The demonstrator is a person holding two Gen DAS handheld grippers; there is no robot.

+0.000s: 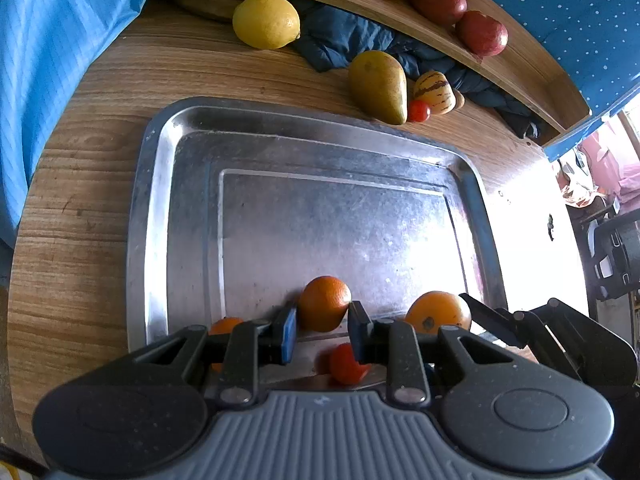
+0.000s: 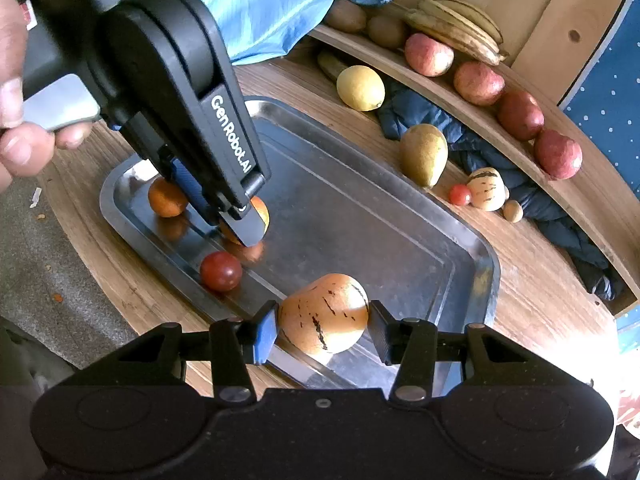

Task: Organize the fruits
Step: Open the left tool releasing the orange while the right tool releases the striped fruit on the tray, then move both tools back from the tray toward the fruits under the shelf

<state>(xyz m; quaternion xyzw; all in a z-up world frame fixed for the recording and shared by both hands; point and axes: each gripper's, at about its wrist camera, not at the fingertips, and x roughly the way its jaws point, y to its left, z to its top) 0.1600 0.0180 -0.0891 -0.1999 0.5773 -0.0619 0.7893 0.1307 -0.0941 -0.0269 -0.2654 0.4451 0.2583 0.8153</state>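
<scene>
My left gripper [image 1: 322,330] is shut on a small orange mandarin [image 1: 324,308], low over the near end of the metal tray [image 1: 160,184]. From the right wrist view the same left gripper [image 2: 244,232] comes down from the upper left onto the mandarin [image 2: 260,212]. My right gripper [image 2: 323,328] is shut on an orange pepino melon with dark stripes [image 2: 324,314], held over the tray's near edge [image 2: 224,300]. A second mandarin [image 2: 166,198] and a red tomato [image 2: 220,270] lie in the tray.
On the wooden table beyond the tray lie a lemon [image 2: 360,88], a yellow-green pear [image 2: 424,154], a pale striped pepino [image 2: 486,190], a small tomato [image 2: 460,195] and a dark blue cloth [image 2: 500,160]. A curved shelf [image 2: 592,200] holds apples and bananas [image 2: 460,26]. A hand [image 2: 16,120] holds the left gripper.
</scene>
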